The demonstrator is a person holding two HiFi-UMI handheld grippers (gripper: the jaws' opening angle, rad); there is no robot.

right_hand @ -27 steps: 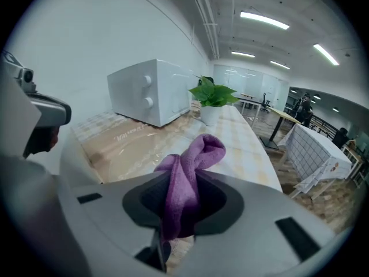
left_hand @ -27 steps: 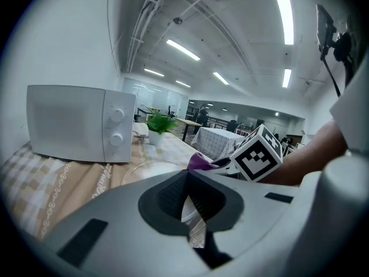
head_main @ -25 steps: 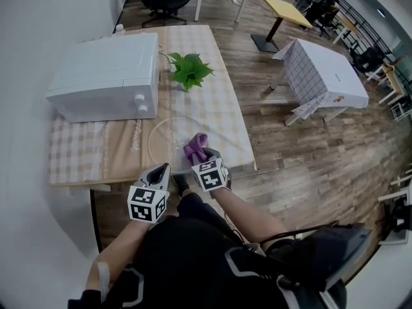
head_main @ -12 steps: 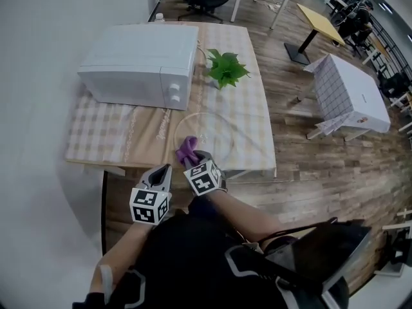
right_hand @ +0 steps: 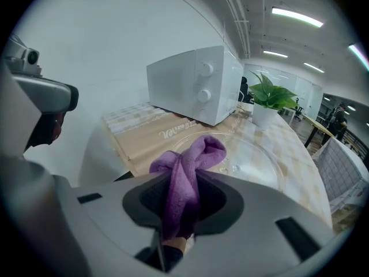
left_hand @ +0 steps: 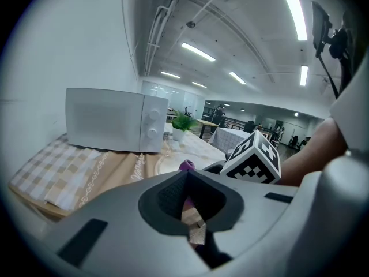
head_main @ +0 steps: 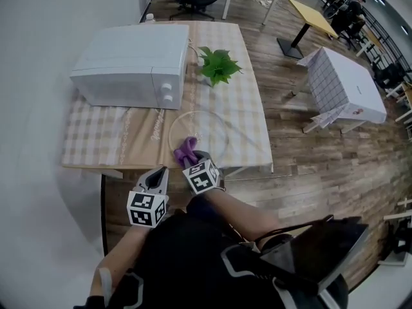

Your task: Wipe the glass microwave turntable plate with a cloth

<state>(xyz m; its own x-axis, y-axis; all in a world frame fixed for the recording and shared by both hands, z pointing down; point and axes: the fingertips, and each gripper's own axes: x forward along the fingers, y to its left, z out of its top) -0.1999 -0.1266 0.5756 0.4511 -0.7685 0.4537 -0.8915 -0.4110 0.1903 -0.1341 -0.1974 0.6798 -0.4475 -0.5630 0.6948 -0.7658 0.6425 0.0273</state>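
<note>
The table (head_main: 96,140) fills the upper left of the head view, under a checked cloth with a plain beige band. A line of script lettering runs along that band, too blurred to read in any view. A white microwave (head_main: 125,66) stands on the table toward the upper left, its two round knobs on the right side of its front; no brand mark can be made out. A small green potted plant (head_main: 217,64) stands just right of it.

The glass turntable plate (head_main: 215,131) lies flat on the table near its front edge, just below the microwave and plant in the frame. It is clear, with a pale rim.

The right claw (head_main: 192,156) is pinching a purple cloth (right_hand: 193,152). A bunched fold stands up between the jaws, which press on it from both sides. The cloth sits at the plate's lower left rim; whether it touches the glass cannot be told.

The left claw (left_hand: 185,173) is pressed together at its tips with nothing between them. It hangs just off the table's front edge, lower left of the plate and beside the right claw. Each claw carries a cube of black-and-white square markers.

On the wood floor at the upper right stands another table (head_main: 344,76) draped in a grid-pattern cloth.
</note>
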